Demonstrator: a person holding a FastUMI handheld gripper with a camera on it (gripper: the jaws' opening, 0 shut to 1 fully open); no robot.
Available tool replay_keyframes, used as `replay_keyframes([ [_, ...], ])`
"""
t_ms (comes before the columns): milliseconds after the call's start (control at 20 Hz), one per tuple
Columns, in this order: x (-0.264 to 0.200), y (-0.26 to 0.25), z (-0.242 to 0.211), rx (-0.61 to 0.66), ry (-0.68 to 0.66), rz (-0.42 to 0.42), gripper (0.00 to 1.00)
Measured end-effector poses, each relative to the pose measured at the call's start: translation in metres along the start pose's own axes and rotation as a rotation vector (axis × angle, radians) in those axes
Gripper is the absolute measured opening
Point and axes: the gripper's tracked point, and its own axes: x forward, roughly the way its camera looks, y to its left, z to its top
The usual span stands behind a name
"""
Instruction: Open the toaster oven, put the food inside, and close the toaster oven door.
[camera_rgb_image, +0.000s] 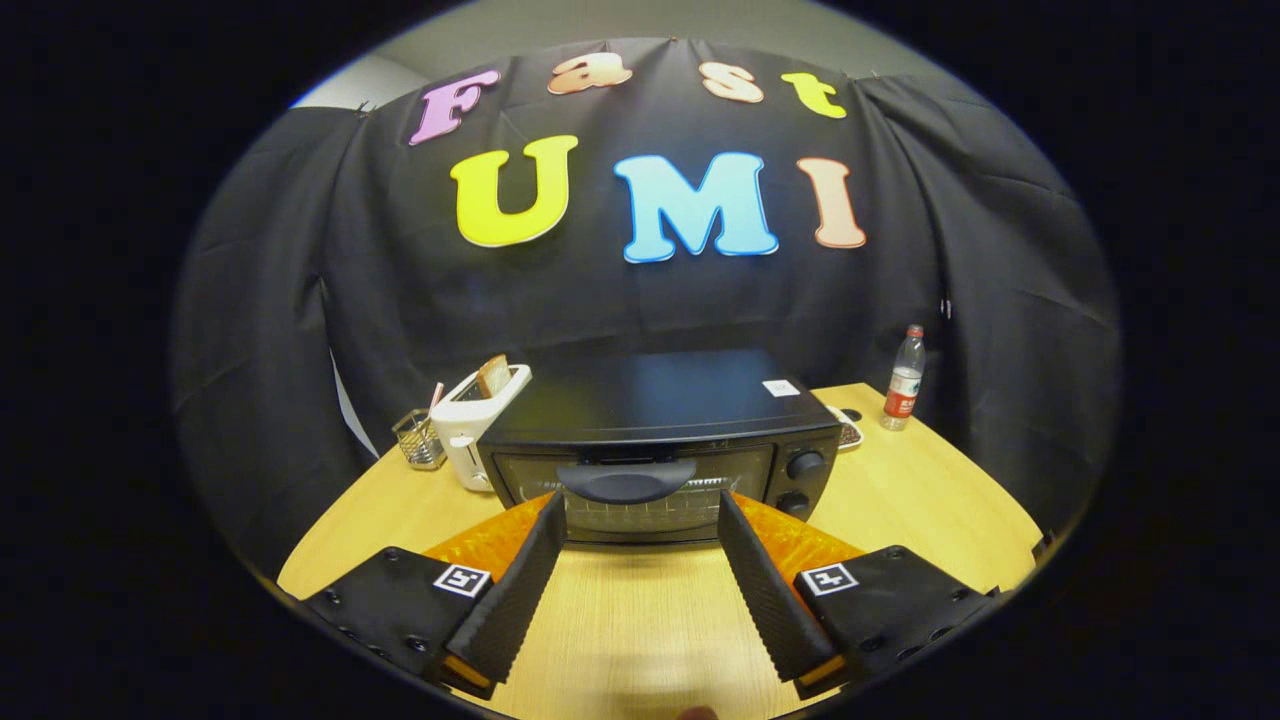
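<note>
The toaster oven (660, 440) sits on the wooden counter (640, 620), straight ahead of the jaws and near the counter's far side, with the black cloth wall close behind it. Its glass door (635, 490) is shut and upright, and the curved dark handle (626, 482) runs across the top of the door, roughly centred between the two fingertips. Two round knobs (803, 482) are stacked on the panel at the right of the door. A small white sticker (780, 388) lies on the flat top.

The gripper (640, 510) has its jaws spread wide and holds nothing; the fingertips (550, 515) reach the lower part of the door, whether touching or just short of it I cannot tell. Between the fingers a bare strip of counter runs up to the oven's front edge.

Just left of the oven, close beside its side wall, stands a white toaster (470, 425) with a slice of bread (492, 375) sticking out of its slot. Further left is a small clear holder (418, 440) near the counter's left edge. To the right of the oven a small dish (848, 432) peeks out behind its corner, and a plastic bottle (903, 380) stands upright beyond it, near the back edge. The right side of the counter in front of the bottle is open wood out to the rounded edge.
</note>
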Motion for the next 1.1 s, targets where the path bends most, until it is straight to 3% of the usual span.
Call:
replay_keyframes([
  [650, -0.124, -0.032, 0.024, 0.013, -0.147, -0.025, 0.97],
  [1100, -0.155, -0.032, 0.028, -0.005, -0.213, -0.013, 0.97],
])
